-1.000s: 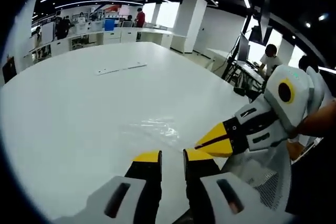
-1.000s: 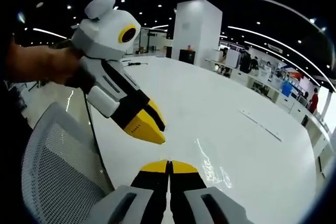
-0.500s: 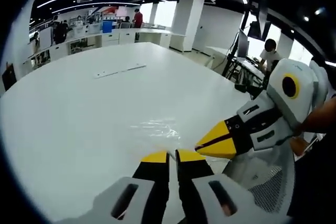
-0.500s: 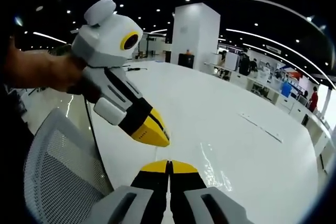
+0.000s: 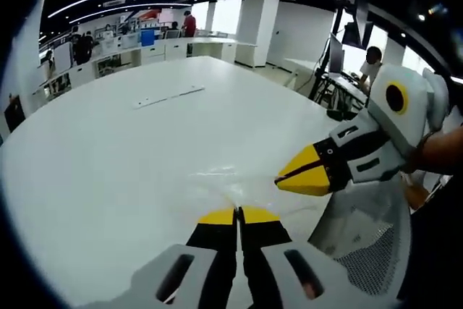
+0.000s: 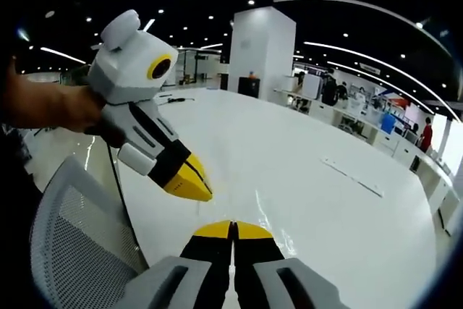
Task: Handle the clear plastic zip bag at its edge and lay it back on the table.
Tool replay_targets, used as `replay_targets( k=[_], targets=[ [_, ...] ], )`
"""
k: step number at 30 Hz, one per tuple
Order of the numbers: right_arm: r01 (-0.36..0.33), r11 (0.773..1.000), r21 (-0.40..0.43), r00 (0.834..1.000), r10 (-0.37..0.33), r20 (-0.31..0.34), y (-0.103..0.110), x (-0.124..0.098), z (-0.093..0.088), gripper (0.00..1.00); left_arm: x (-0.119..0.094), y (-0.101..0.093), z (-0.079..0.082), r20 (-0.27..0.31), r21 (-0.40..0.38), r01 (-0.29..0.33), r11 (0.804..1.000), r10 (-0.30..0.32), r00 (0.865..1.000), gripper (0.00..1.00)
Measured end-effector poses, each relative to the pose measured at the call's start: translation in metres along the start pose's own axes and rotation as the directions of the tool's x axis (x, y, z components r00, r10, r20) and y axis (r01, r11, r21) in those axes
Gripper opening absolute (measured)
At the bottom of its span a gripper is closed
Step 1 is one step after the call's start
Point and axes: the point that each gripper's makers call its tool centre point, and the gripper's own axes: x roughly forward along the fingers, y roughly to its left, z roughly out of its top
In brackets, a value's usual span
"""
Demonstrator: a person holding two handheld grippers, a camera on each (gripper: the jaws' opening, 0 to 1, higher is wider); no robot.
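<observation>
The clear plastic zip bag (image 5: 221, 179) lies crinkled near the table's front edge, its near edge drawn up to my left gripper (image 5: 237, 215), which is shut on it. My right gripper (image 5: 278, 181) comes in from the right, jaws shut, with its yellow tip at the bag's right side. In the right gripper view the bag (image 6: 269, 208) shows as a faint sheen running up to my right gripper (image 6: 232, 229), shut on its edge. The left gripper (image 6: 205, 195) hangs just to the left, held by a hand.
The big white table (image 5: 123, 142) stretches far ahead; a thin strip (image 5: 168, 95) lies far back on it. A grey mesh chair (image 6: 72, 251) stands at the table's near edge. People and desks (image 5: 372, 63) are in the background.
My left gripper has gone from open to shut on the bag's near edge. The right gripper has stayed shut and risen slightly. The bag's near edge has lifted.
</observation>
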Motion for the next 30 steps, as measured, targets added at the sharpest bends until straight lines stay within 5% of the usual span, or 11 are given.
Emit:
replay_targets(
  k=[30],
  targets=[
    [0.070, 0.995, 0.067, 0.997, -0.072, 0.033, -0.025, -0.002, 0.010, 0.00, -0.021, 0.030, 0.012, 0.051, -0.036, -0.053, 0.998, 0.054, 0.997, 0.00]
  ],
)
